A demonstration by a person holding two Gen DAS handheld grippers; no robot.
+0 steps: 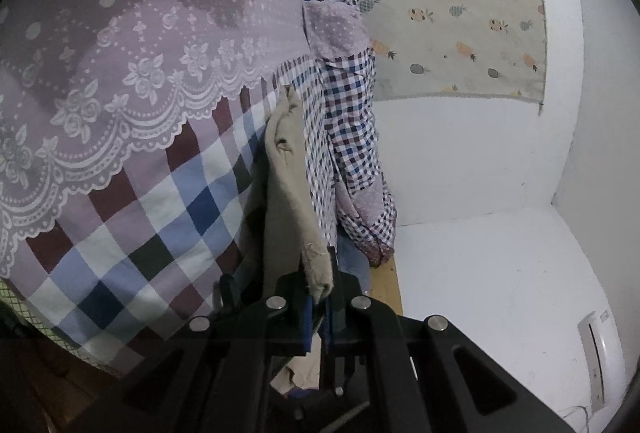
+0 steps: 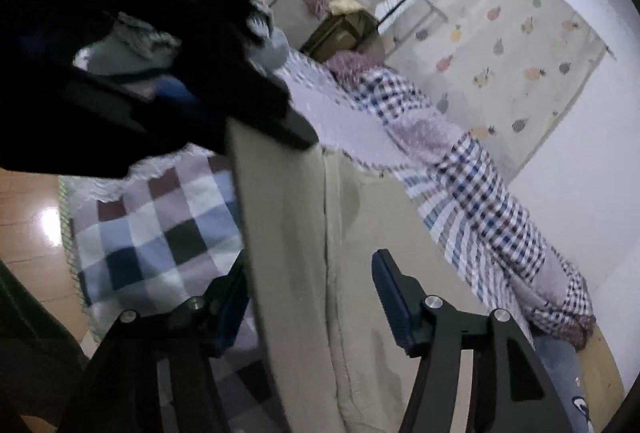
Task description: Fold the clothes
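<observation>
Two grippers work a beige garment over the bed. The left gripper has its fingers clamped on the cloth's frayed edge, holding it up. The right gripper has its fingers apart, the beige cloth between them. Beyond lies the checked bedspread, then a pineapple-print cloth on the wall.

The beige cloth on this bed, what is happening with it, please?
A person with a gripper in each hand is folding a beige garment over a bed with a checked cover. The left gripper is shut on one edge of the garment, which rises from its jaws. The right gripper is open, its jaws standing on both sides of the cloth without pressing it. The fold is not yet finished.
</observation>
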